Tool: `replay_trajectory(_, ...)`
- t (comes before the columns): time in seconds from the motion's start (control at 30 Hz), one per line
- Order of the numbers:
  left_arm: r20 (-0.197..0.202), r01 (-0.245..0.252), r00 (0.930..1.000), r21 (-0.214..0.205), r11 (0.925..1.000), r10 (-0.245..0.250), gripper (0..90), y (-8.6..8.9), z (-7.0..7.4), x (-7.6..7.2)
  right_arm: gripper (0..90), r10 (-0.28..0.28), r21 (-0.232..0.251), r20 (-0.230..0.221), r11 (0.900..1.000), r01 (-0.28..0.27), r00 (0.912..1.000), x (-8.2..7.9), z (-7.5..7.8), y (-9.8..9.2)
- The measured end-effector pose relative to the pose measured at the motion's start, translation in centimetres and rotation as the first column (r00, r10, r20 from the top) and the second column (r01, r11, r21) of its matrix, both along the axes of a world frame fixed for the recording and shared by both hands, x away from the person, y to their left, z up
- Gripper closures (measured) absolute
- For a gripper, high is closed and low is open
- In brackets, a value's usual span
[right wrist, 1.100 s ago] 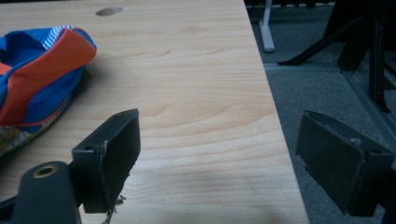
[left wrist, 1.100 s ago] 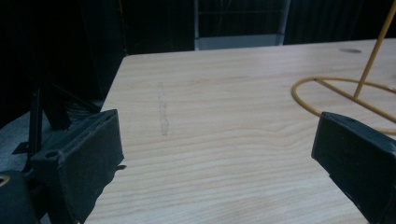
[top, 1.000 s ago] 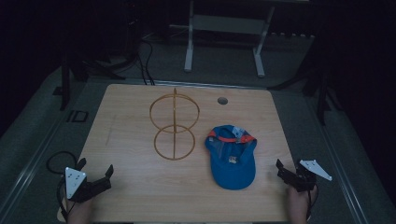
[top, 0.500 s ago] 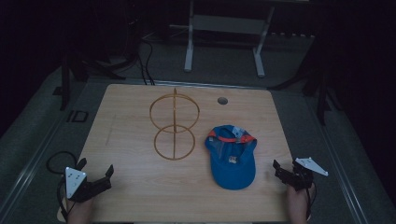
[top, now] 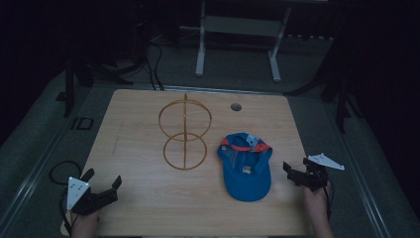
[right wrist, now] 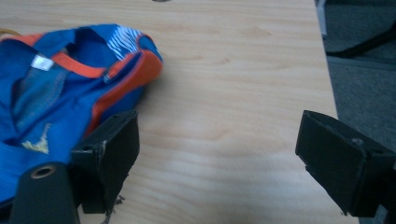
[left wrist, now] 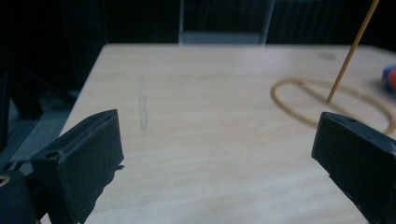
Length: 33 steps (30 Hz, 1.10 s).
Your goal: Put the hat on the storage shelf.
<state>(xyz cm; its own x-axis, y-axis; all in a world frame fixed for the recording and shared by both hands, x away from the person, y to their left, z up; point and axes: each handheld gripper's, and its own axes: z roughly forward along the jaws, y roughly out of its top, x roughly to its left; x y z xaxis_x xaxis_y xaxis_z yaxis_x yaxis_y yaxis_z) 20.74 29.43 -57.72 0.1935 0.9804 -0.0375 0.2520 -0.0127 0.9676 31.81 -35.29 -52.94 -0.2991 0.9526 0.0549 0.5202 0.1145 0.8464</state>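
High view has the right gripper, jaws wide, edged closer to the cap, which now lies just beside its left jaw; a grab looks imminent. Left gripper waits wide, unmoved.

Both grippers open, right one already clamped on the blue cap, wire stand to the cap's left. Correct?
Not quite. The right gripper isn't clamped on the cap: the right gripper view shows its jaws spread wide over bare table, the cap just beside one jaw. The rest holds: the left gripper is open, and in the high view the wire stand is left of the cap.
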Motion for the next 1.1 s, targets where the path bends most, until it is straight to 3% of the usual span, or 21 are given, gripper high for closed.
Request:
replay_trajectory(0.1,-0.011,-0.007,0.9999,0.029,0.9995,0.008,2.3,-0.3,0.0,0.1,13.6,0.007,-0.027,-0.009,0.9996,-0.007,0.9999,0.7,0.6,0.6)
replay_trajectory(0.2,-0.010,-0.002,1.0000,0.026,0.9997,0.003,2.3,-0.5,0.0,0.1,13.6,0.018,-0.018,0.000,0.9997,-0.018,0.9998,1.0,1.1,0.8)
replay_trajectory(0.27,-0.011,0.014,0.9998,-0.003,0.9999,-0.014,2.3,-0.6,0.2,0.0,13.8,0.057,0.021,-0.006,0.9982,-0.057,0.9984,1.7,1.7,1.1)
replay_trajectory(0.4,-0.013,0.071,0.9973,-0.068,0.9952,-0.072,2.3,-0.7,0.4,0.0,14.3,0.109,-0.004,-0.004,0.9940,-0.109,0.9940,2.7,2.6,2.0)
replay_trajectory(0.63,-0.019,0.117,0.9929,0.004,0.9931,-0.117,2.3,-1.9,0.6,-0.1,18.1,0.199,-0.014,-0.031,0.9797,-0.200,0.9794,4.9,2.9,3.8)
replay_trajectory(0.7,-0.025,0.128,0.9915,-0.002,0.9918,-0.128,2.3,-2.0,0.6,-0.1,21.2,0.224,-0.016,-0.041,0.9742,-0.225,0.9736,5.5,2.8,4.4)
replay_trajectory(0.87,-0.031,0.128,0.9912,-0.004,0.9917,-0.128,2.3,-2.0,0.6,-0.1,22.6,0.242,-0.020,-0.052,0.9696,-0.244,0.9688,7.1,2.5,5.7)
replay_trajectory(1.03,-0.034,0.138,0.9899,0.007,0.9905,-0.137,2.3,-2.1,0.6,0.0,26.5,0.264,-0.066,-0.059,0.9612,-0.268,0.9627,8.3,2.2,6.8)
replay_trajectory(1.1,-0.035,0.141,0.9894,0.003,0.9900,-0.141,2.3,-2.2,0.6,0.0,26.4,0.277,-0.066,-0.086,0.9569,-0.283,0.9570,9.0,2.0,7.4)
